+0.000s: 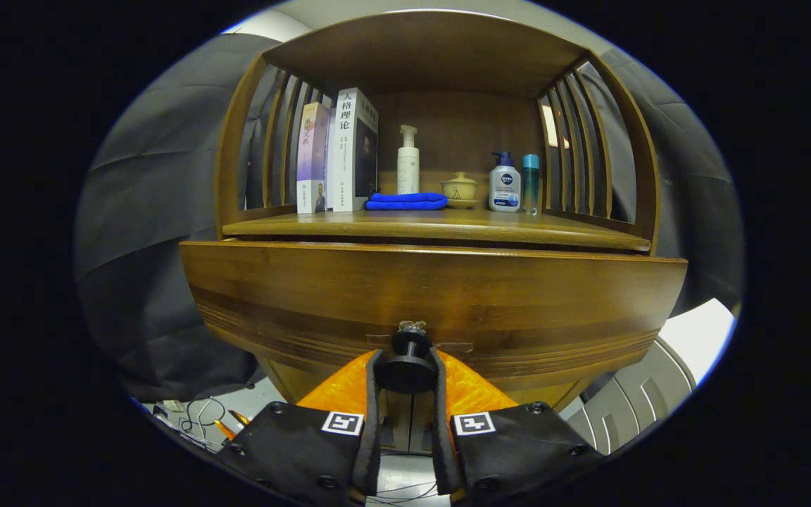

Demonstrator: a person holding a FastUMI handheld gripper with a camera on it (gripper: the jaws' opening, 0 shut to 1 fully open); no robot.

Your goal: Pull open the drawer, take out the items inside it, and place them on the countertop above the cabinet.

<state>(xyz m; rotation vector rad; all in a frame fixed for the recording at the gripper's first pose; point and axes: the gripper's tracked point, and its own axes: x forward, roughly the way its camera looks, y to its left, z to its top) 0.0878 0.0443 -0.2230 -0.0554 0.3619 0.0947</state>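
The gripper (407, 372) is closed on the black knob (406, 366) at the middle of the drawer front (434, 296), under the table (441, 227), so pulling straight back, without twisting, should keep the knob from slipping.

1. I see two books (338, 151) standing upright at the left of the shelf, spines toward me, touching each other.
2. A folded blue cloth (406, 201) lies flat just right of the books.
3. A white pump bottle (407, 162) stands behind the cloth.
4. A small yellowish lidded cup (460, 189) on a saucer sits right of the cloth.
5. Next right I get a white pump bottle with a blue top (504, 184), then a slim teal bottle (531, 182) just beside it.
6. Loose cables (201, 415) lie on the floor low at the left.
7. Grey slatted panel (631, 394) low at the right, what it is I can't tell.
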